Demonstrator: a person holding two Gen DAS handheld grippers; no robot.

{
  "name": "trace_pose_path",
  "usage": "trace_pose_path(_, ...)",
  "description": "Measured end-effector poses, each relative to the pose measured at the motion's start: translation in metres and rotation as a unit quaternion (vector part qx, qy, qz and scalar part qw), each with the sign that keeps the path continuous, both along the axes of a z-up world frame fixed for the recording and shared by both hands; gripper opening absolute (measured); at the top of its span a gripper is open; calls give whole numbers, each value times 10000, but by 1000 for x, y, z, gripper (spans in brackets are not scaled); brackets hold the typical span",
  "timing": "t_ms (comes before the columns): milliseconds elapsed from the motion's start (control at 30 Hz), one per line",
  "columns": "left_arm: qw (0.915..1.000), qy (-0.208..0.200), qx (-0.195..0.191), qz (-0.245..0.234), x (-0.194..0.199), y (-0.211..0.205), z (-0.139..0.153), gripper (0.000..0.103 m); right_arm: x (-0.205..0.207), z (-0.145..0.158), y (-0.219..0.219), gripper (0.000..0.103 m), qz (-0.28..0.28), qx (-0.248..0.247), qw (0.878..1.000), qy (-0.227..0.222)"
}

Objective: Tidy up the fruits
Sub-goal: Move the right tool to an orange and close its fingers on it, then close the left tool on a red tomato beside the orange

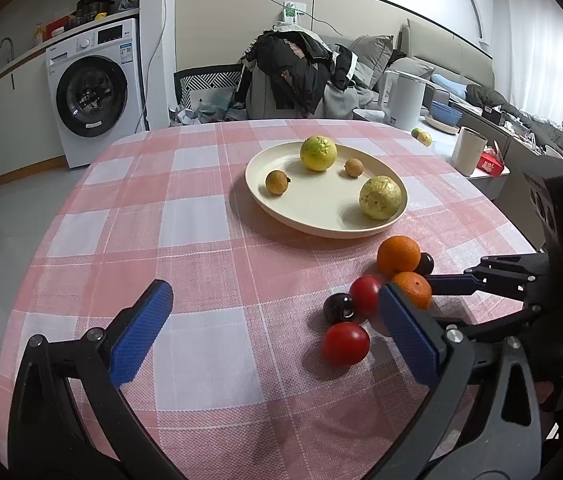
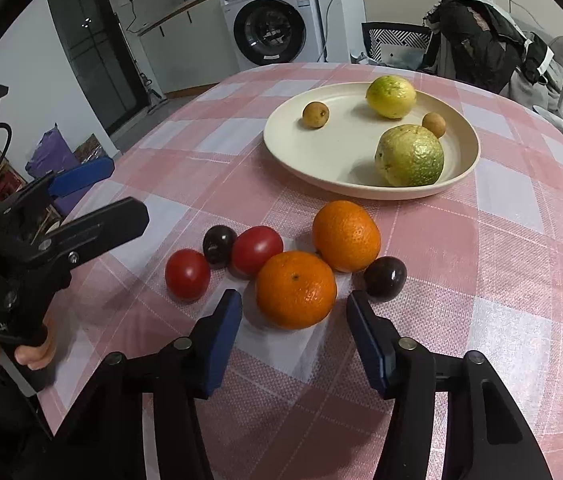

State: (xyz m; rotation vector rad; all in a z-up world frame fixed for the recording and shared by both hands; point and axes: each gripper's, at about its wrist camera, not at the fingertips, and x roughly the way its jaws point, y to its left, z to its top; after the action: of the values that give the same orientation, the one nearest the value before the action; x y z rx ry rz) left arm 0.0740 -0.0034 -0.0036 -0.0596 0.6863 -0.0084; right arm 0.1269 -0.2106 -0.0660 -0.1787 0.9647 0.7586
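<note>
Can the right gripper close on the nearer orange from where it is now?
Probably yes. The right gripper is open, with the nearer orange just ahead between its jaws. A red tomato and the other orange touch it behind, not at the sides.

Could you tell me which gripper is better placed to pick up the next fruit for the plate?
Right. The right gripper has open jaws flanking the near orange; the left gripper is open over bare cloth.
</note>
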Motion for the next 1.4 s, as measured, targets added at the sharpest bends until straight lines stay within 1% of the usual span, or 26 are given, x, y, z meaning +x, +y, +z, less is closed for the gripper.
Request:
trace_pose_path(133, 10000, 5, -4, -5, 0, 0, 0, 102, 1, 0, 2, 50, -33, 4, 10000, -31)
trace_pose_path(233, 10000, 6, 11, -4, 0, 0, -1, 102, 2, 0, 3, 42, -45, -35, 10000, -81)
trace_pose_path(467, 9999, 93, -28, -64, 1, -1, -8, 102, -1, 1, 0, 40, -21, -12, 9999, -127)
trace_pose_path(667, 9993, 187, -124, -288, -1, -2, -11, 102, -5, 22, -12, 39, -46, 213, 9992, -333)
trace_pose_path(767, 9981, 366, -99, -479, 0, -8, -15, 102, -5, 35, -20, 39, -133, 352, 9983, -451)
trace_pose_path(867, 9955, 644, -18, -699, 3, -17, -24, 102, -5, 39, -26, 39, -129, 444, 9980, -426)
trace_pose_path(900, 9946, 717, 1, -748, 4, -20, -27, 100, -4, 38, -27, 39, -134, 436, 9981, -423)
trace_pose_path(967, 9933, 808, 6, -832, 4, -24, -32, 93, -3, 37, -27, 39, -162, 406, 9982, -409)
trace_pose_path(1033, 9916, 913, 20, -918, 4, -27, -35, 83, -1, 36, -27, 39, -175, 399, 9983, -387)
trace_pose_path(1133, 9897, 1017, 26, -1003, 4, -29, -40, 75, -1, 36, -27, 39, -173, 383, 9984, -388)
trace_pose_path(1200, 9888, 1060, -9, -1054, 3, -30, -42, 64, -1, 35, -28, 39, -163, 386, 9984, -388)
trace_pose_path(1233, 9885, 1073, -22, -1069, 4, -31, -43, 61, -1, 35, -28, 39, -160, 384, 9984, -392)
trace_pose_path(1267, 9881, 1086, -31, -1085, 4, -31, -43, 60, -1, 35, -28, 39, -158, 380, 9984, -392)
trace_pose_path(1333, 9877, 1111, -39, -1102, 5, -32, -44, 53, -1, 34, -28, 39, -159, 379, 9984, -388)
trace_pose_path(1400, 9870, 1149, -65, -1126, 6, -32, -45, 47, -1, 35, -28, 39, -159, 372, 9984, -394)
